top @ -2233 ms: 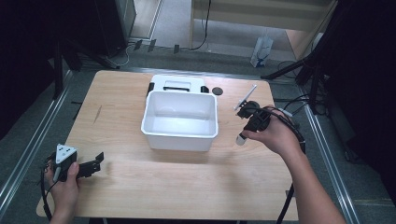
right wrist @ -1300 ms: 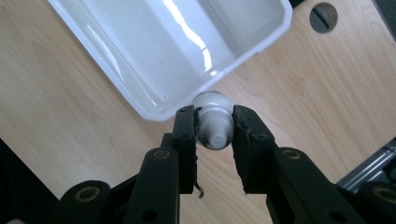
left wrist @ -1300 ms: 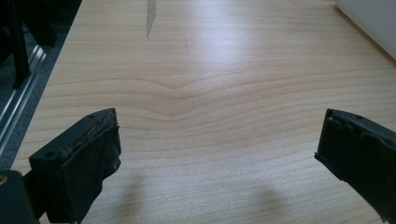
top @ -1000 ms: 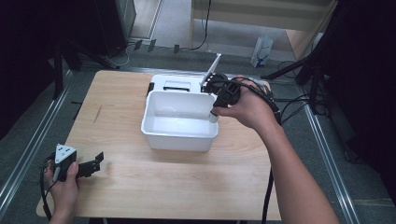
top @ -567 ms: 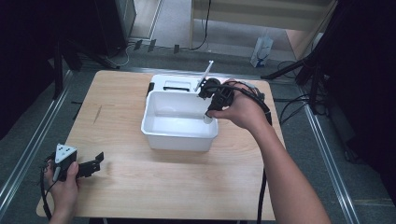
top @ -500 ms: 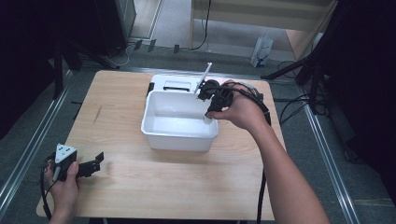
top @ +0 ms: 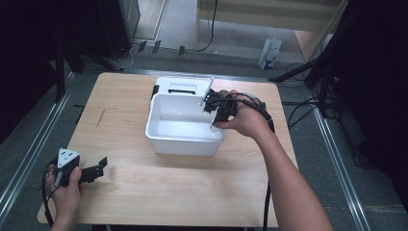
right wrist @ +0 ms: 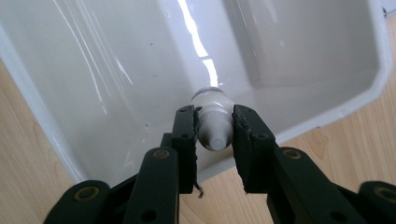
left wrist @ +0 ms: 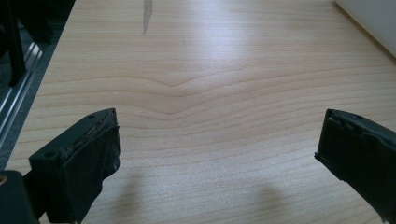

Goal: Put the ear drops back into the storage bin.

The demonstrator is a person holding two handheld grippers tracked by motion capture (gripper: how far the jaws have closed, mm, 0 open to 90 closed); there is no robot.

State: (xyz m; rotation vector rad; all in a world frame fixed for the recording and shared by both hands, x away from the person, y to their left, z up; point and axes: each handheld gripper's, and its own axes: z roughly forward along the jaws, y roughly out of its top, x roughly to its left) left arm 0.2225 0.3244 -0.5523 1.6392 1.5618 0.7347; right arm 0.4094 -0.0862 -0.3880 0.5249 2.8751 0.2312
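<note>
The right gripper (right wrist: 214,128) is held over the white tub (top: 161,139), jaws pinched on a white tube (right wrist: 212,122). The left gripper (left wrist: 217,154), jaws spread wide, is held low above the table (left wrist: 196,79).

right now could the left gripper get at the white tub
Probably yes: the left gripper sits open over bare wood, nothing between it and the white tub. The right gripper holds a white tube at the far rim.
</note>
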